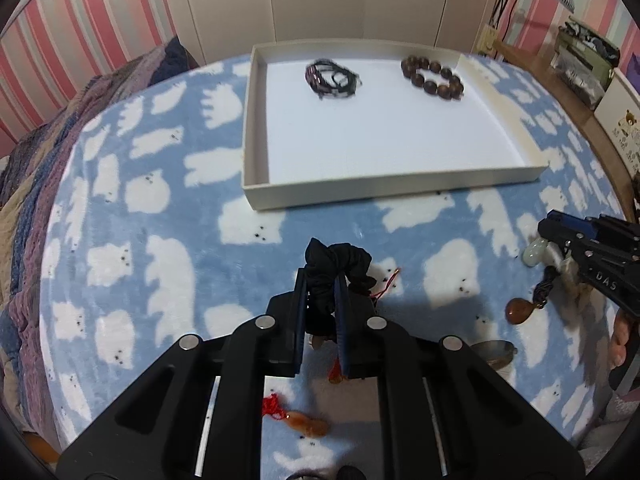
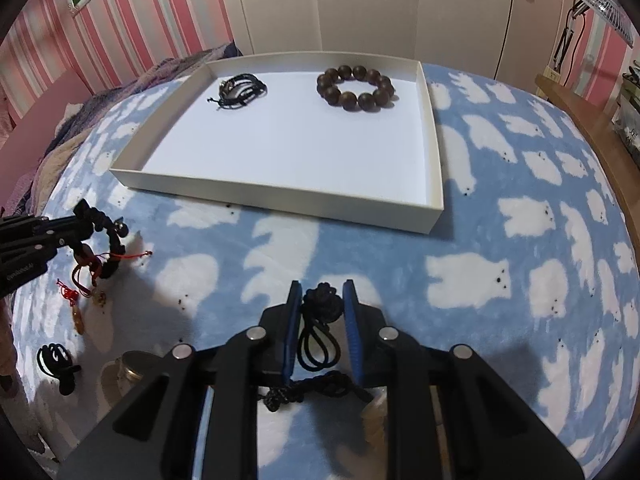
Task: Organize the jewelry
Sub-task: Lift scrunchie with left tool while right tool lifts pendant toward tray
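Left wrist: left gripper (image 1: 322, 292) clamped on black fabric-wrapped bracelet (image 1: 340, 264), lower centre | shallow white cardboard tray (image 1: 256, 128) above holds dark wooden bead bracelet (image 1: 434, 78), black cord bundle (image 1: 332, 78) | Right wrist: right gripper (image 2: 322, 312) clamped on black knotted cord pendant (image 2: 322, 306), tray above | several pieces remain on blue bear-print blanket (image 2: 500, 280).

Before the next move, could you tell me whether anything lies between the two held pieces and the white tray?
Nothing visible does: only bare blanket separates the left gripper and right gripper from the tray.

Pink-striped walls (image 2: 132, 36), pale wardrobe doors (image 2: 360, 4)
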Action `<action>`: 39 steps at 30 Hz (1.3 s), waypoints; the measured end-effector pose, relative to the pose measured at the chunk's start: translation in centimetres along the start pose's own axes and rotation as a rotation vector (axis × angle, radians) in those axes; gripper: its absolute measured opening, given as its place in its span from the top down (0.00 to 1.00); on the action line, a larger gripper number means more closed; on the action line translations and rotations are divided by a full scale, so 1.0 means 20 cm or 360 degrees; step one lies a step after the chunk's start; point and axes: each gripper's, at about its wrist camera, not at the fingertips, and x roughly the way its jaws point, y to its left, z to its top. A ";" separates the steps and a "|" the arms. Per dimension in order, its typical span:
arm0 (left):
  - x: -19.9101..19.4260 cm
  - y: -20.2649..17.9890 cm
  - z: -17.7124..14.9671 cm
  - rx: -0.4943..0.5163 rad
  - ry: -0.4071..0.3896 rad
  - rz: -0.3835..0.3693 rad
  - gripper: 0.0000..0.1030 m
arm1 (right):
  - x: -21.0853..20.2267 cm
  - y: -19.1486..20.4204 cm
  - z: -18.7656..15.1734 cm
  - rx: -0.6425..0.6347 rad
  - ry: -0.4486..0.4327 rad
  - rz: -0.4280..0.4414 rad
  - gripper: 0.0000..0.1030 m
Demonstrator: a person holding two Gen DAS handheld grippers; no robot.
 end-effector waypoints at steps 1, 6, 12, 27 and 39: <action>-0.03 0.00 0.00 0.0002 -0.0023 0.0003 0.90 | -0.01 0.00 0.00 -0.0004 -0.0012 0.0001 0.80; -0.13 0.00 0.01 0.0009 -0.0099 0.0014 0.90 | -0.05 0.01 0.02 -0.0006 -0.0057 0.0013 0.80; -0.23 -0.05 0.02 0.0047 -0.0192 -0.0009 0.90 | -0.09 0.02 0.02 -0.0025 -0.0098 0.0031 0.80; -0.24 0.00 -0.01 0.0001 -0.0172 -0.0266 0.90 | -0.07 0.02 0.00 -0.0011 -0.0098 0.0026 0.80; -0.27 -0.07 -0.05 0.0093 -0.0194 -0.0479 0.90 | -0.05 0.02 0.00 -0.0007 -0.0096 0.0046 0.80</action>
